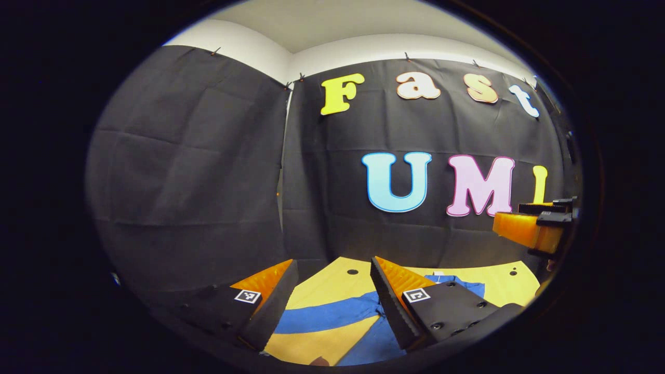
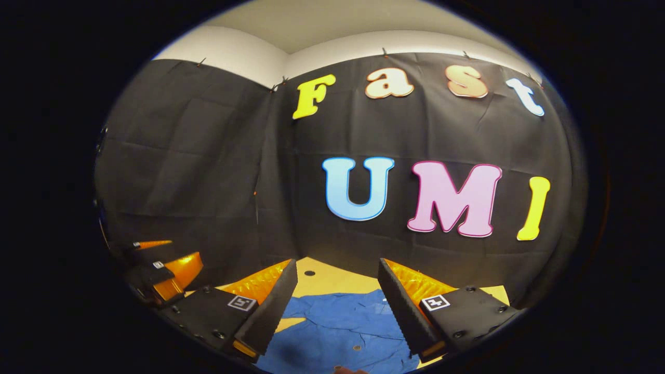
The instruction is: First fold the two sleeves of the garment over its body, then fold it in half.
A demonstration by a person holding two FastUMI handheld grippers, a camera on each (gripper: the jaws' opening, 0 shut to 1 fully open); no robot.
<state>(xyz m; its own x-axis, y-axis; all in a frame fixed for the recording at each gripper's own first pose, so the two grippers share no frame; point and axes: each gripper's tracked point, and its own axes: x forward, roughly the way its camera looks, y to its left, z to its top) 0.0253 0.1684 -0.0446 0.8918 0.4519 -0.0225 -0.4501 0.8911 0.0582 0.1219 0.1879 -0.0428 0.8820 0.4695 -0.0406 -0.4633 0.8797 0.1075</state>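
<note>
Nearest in the left gripper view: left gripper point(image 1: 332, 283), jaws spread wide, gripping nothing, raised above the tabletop point(image 1: 332, 278). Seen between and below the fingers: blue garment point(image 1: 382, 340) lying flat on the yellow wooden tabletop, one sleeve point(image 1: 324, 316) stretched out sideways from the body, away toward the left of that view. Small dark holes dotted in the tabletop surface near its far edge. At the right edge of the same view, well apart and higher up: right gripper point(image 1: 532, 228), seen from the side, jaw gap impossible to judge from there.

Nearest in the right gripper view: right gripper point(image 2: 337, 288), jaws likewise wide apart, empty, hovering over the garment point(image 2: 343, 332). Body of the garment spread beneath, a small round button point(image 2: 356, 347) showing on the fabric. Bare tabletop point(image 2: 327, 278) visible beyond the collar end. Off at the lower left of this view: left gripper point(image 2: 161, 272), held clear of the cloth. Black cloth wall point(image 2: 208, 171) behind everything.
</note>
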